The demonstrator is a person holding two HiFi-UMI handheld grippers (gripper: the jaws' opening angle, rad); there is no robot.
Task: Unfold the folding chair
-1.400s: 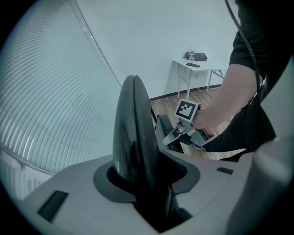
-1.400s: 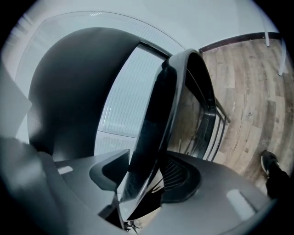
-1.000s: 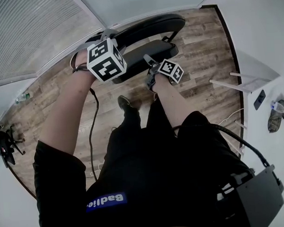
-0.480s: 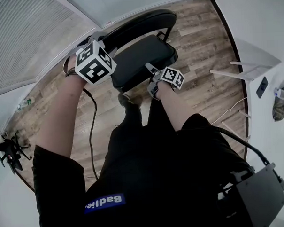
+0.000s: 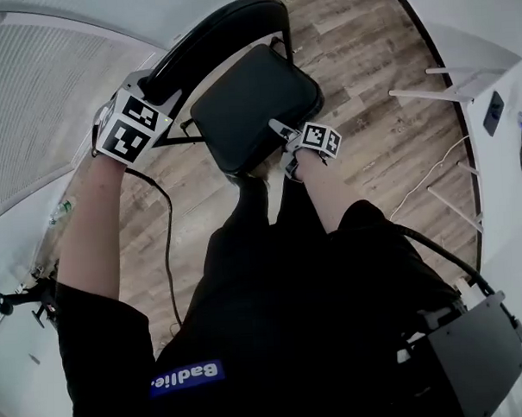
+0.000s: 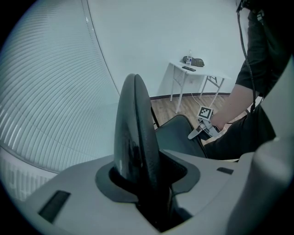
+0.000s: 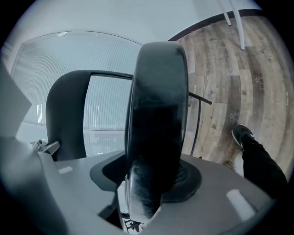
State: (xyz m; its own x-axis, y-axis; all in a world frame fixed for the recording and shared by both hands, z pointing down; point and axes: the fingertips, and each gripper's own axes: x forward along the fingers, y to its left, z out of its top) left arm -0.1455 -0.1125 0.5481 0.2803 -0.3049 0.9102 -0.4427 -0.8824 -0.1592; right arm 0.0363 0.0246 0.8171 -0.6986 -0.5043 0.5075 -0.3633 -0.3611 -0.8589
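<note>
The folding chair stands on the wooden floor near its far edge, just beside the slatted blind, with its seat swung nearly level. The left gripper is clamped on the top of the backrest. The right gripper grips the seat's front edge, its jaws having just been opening a little around it. If that hold loosens further, the seat could slip free and drop or spring back. The legs might also skid on the smooth boards, or pinch the shoe just beside the seat front. The seat hides the legs and hinges, so I cannot tell whether the frame is fully spread.
</note>
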